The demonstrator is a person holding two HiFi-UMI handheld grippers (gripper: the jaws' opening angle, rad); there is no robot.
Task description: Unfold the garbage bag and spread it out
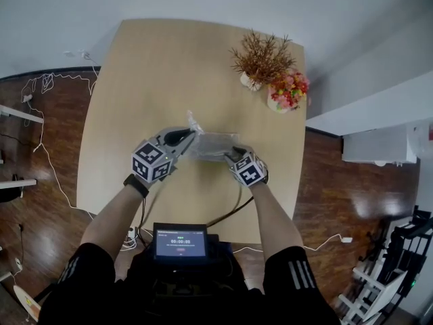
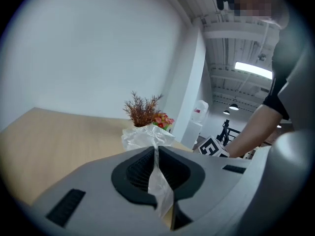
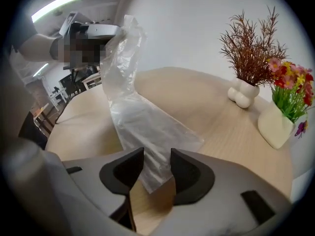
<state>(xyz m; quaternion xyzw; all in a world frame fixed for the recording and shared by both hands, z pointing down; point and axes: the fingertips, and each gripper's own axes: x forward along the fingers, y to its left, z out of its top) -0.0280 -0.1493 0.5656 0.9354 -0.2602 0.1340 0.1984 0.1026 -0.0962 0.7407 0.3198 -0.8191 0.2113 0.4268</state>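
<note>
The left claw (image 2: 156, 154) is pinched tight on one end of the bag (image 3: 142, 122), holding it up off the counter (image 1: 169, 66) so it hangs long, while the right claw (image 3: 157, 166) stands spread around the low end (not gripping yet), likely to pull it flat.

- The garbage bag (image 3: 142, 127) is thin, translucent plastic film, glossy and creased.
- The bench (image 1: 135, 80) has a pale wood-grain top, smooth and matt.
- The left gripper (image 2: 156, 154) and right gripper (image 3: 157, 168) have matt grey plastic shells. Their pads (image 2: 140, 170) are black, and the left ones are ribbed.
- The white vase (image 3: 242, 95) and cream vase (image 3: 275, 124) look smooth, like ceramic.
- The floor (image 1: 47, 202) is dark wood with a sheen.
</note>
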